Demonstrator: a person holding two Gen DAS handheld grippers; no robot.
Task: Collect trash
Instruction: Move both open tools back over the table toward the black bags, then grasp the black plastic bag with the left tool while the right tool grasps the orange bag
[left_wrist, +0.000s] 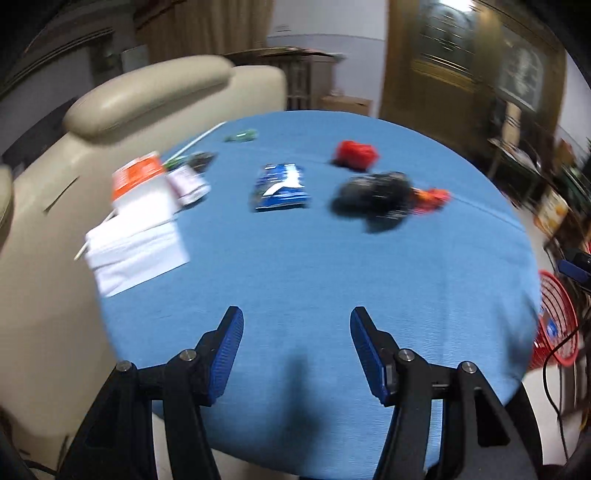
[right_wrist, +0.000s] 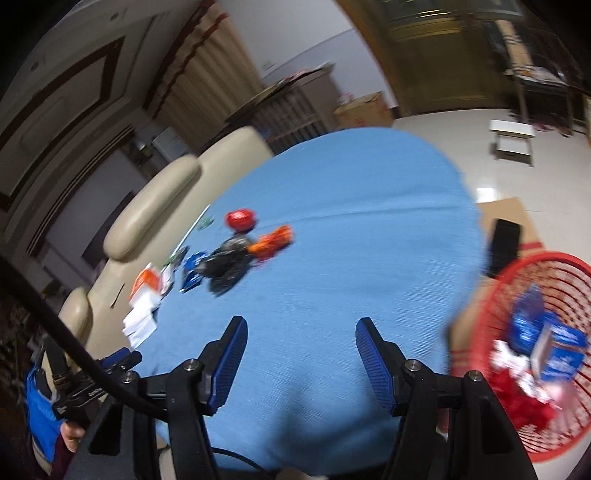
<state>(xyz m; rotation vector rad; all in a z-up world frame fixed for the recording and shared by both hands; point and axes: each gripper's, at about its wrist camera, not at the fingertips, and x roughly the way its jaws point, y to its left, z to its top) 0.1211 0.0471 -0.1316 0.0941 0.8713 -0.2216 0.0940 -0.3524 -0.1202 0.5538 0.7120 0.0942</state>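
- Both empty: the left hand-held gripper (left_wrist: 297, 354) and right hand-held gripper (right_wrist: 301, 363) hang over the near edge of the blue counter (left_wrist: 314, 266), jaws apart at a middling width, nothing between them.
- Looks like a between-pickups moment; the red basket (right_wrist: 561, 258) at 3 o'clock of the right view already holds wrappers.
- Trash left, toward 12 o'clock: blue packet (left_wrist: 281, 187), black crumple (left_wrist: 373, 199), red wad (left_wrist: 355, 154), white papers (left_wrist: 136, 236) at 9.
- Next, I'd judge: reach forward and pinch one piece.
- Beige sofa (left_wrist: 147, 96) behind, tiled floor (right_wrist: 461, 140) right.
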